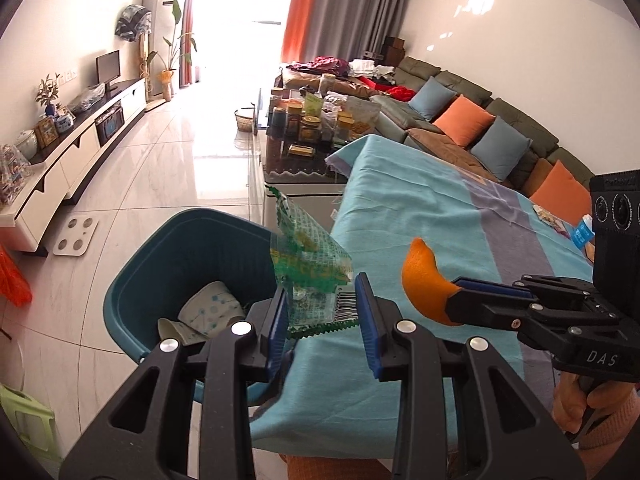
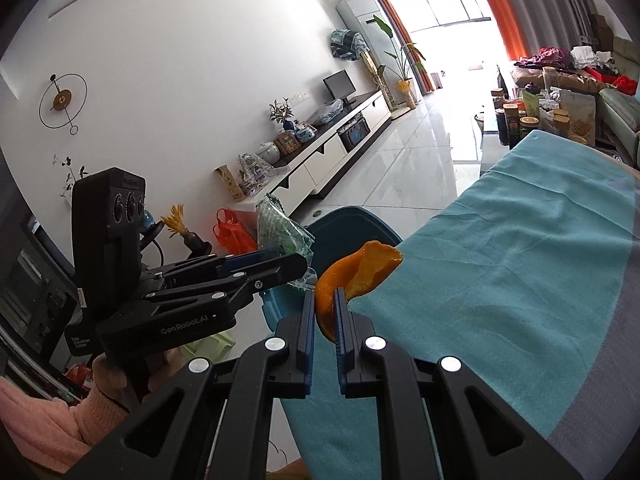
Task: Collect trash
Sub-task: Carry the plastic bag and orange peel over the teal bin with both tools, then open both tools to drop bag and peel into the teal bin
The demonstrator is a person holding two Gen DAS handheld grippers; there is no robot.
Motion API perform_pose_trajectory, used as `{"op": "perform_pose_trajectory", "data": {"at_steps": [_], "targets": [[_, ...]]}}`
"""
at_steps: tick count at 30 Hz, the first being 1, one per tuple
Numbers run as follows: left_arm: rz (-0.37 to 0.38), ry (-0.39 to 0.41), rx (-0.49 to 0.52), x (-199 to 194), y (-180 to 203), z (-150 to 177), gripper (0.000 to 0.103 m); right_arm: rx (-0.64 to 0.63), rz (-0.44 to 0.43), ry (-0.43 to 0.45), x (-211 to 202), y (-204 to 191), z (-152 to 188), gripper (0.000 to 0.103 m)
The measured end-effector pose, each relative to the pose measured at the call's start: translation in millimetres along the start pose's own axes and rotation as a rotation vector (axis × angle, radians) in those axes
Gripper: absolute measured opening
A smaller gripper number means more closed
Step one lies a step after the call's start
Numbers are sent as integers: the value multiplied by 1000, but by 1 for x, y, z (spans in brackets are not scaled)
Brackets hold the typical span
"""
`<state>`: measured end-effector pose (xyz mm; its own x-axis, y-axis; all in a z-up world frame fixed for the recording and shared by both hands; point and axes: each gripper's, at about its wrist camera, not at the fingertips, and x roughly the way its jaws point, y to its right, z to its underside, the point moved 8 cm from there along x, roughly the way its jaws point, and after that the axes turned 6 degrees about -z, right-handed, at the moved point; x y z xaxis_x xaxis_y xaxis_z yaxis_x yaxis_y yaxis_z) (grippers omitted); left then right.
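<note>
Left wrist: left gripper clamps crinkly green wrapper; right gripper pinches curled orange peel.

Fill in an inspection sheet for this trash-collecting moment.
Surface: table under turquoise cloth with grey stripe.
Job's things: crinkled green-printed plastic wrapper; curved orange peel; teal plastic bin beside the table, crumpled paper inside.
Clutter: small packets at the cloth's far edge.
Grippers: left gripper holds the wrapper; right gripper pinches the peel.
Cables: nothing seen.
Surroundings: sofa with cushions, white TV cabinet, jar-laden coffee table.

Green wrapper above teal bin
</note>
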<state>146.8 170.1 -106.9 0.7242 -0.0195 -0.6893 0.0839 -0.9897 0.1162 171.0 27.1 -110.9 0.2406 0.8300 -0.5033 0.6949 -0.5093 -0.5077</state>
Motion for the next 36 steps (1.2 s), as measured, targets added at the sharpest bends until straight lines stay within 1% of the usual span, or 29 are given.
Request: {"op": "perform_pose_trajectory", "data": {"at_steps": [7, 13, 19, 28, 33, 36], "targets": [[-33, -18, -32, 9, -28, 3, 32, -1, -22, -31, 26, -2, -13, 8], [-65, -40, -57, 19, -48, 9, 32, -21, -24, -67, 50, -6, -18, 8], [-71, -65, -81, 33, -61, 13, 32, -16, -22, -100, 70, -5, -18, 8], [-83, -102, -102, 55, -69, 18, 33, 13, -19, -151, 98, 0, -21, 8], [-81, -134, -122, 70, -77, 23, 33, 43, -11, -174, 113, 6, -23, 10], [-82, -151, -129, 79, -81, 27, 36, 58, 1, -183, 118, 9, -23, 11]]}}
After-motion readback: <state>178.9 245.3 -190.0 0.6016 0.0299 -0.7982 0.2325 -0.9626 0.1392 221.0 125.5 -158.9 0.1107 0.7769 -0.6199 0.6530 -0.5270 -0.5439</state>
